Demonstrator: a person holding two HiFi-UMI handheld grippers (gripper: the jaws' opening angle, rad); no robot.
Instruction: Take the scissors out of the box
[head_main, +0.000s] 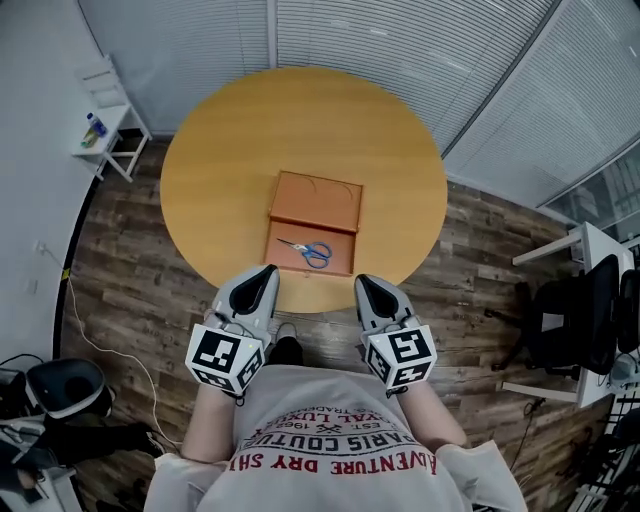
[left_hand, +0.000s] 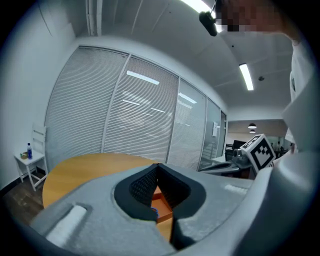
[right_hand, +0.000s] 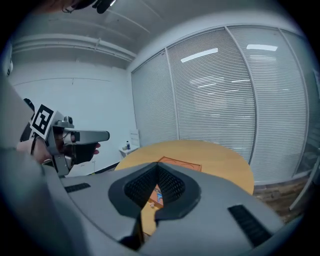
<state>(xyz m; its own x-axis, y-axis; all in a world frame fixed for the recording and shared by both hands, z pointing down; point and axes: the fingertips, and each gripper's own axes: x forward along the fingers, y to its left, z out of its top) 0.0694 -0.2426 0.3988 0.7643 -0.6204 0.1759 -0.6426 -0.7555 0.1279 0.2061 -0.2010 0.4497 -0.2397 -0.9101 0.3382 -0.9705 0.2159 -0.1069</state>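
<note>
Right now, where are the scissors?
In the head view, the blue-handled scissors lie inside the open orange box, in the half nearer the person. The box sits on the round table, close to its near edge.

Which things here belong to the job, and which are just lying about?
Job: scissors, box, left gripper, right gripper.
Lying about: table, white shelf, bottle on it, office chair.
</note>
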